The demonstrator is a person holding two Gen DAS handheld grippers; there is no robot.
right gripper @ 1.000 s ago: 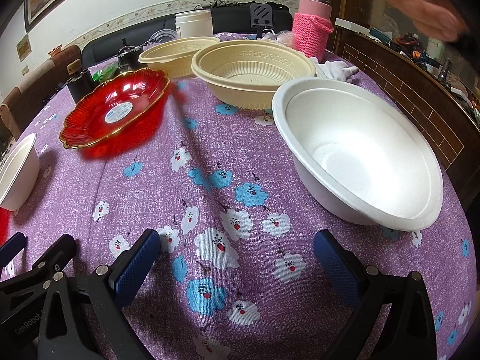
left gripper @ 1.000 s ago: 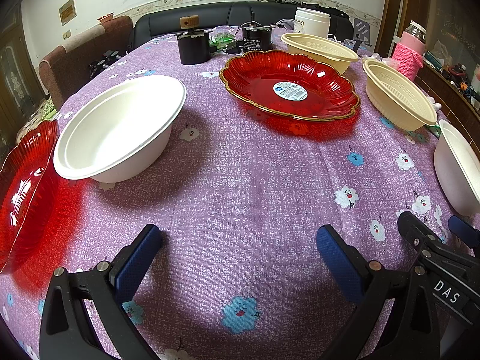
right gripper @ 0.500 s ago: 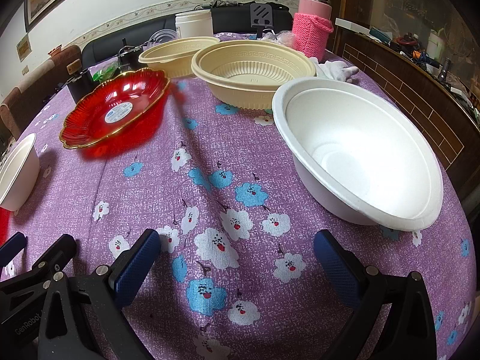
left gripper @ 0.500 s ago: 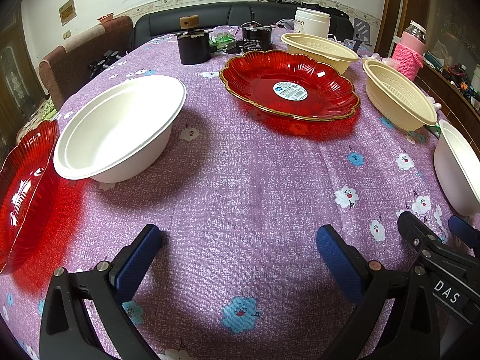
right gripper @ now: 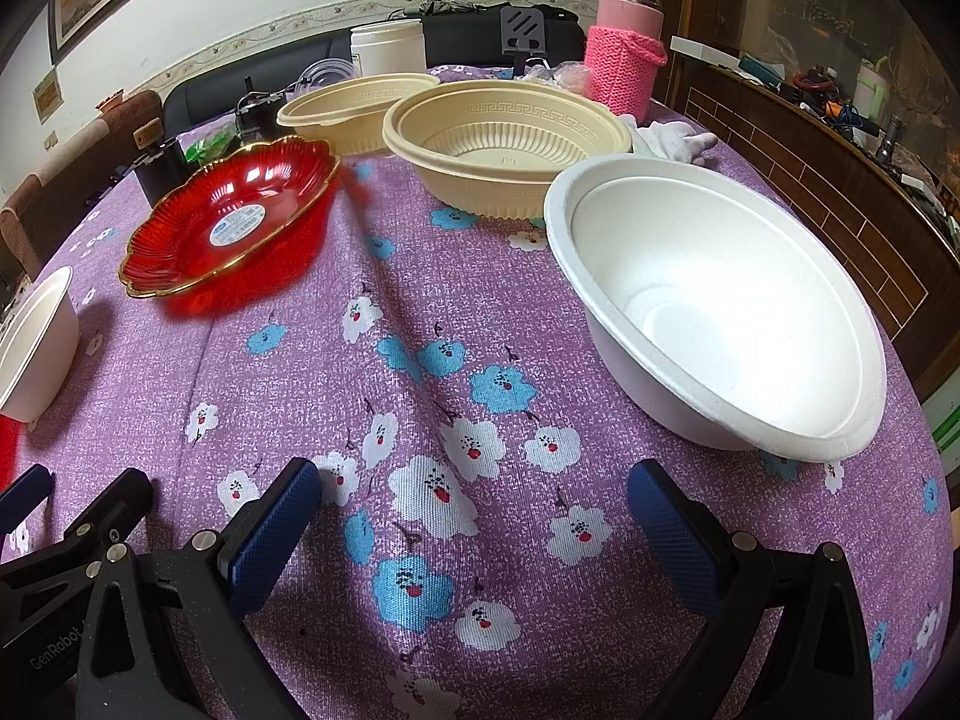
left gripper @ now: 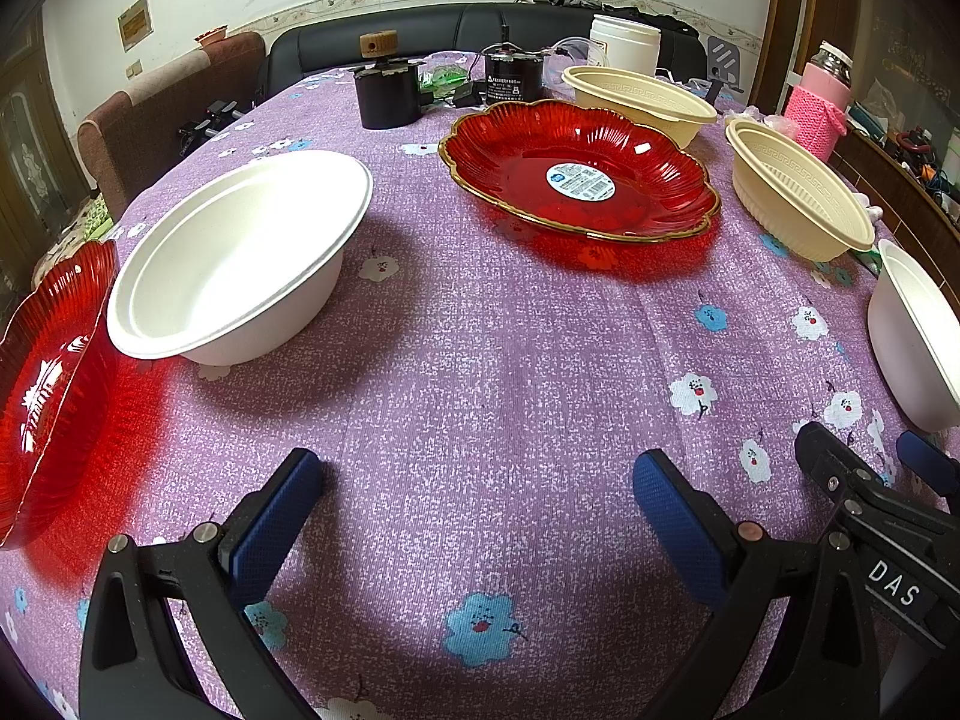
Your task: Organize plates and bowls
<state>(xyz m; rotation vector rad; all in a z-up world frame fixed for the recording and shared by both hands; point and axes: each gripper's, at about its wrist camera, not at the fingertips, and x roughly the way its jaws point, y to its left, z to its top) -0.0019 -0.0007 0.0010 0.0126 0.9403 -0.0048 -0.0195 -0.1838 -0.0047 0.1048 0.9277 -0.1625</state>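
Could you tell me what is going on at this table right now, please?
A person holds two open grippers low over the purple floral tablecloth, gripping nothing. The left gripper faces a white foam bowl and a red scalloped glass plate; the right gripper faces another white foam bowl. Two cream plastic bowls sit separately behind; nothing is stacked yet.

Left tool [left gripper: 477, 483] and right tool [right gripper: 474, 492] side by side, jaws wide, empty

right gripper [right gripper: 474, 510] hangs wide open over the purple cloth [right gripper: 420, 372]; a white bowl [right gripper: 720, 306] sits just ahead, beige bowls [right gripper: 507, 141] behind.
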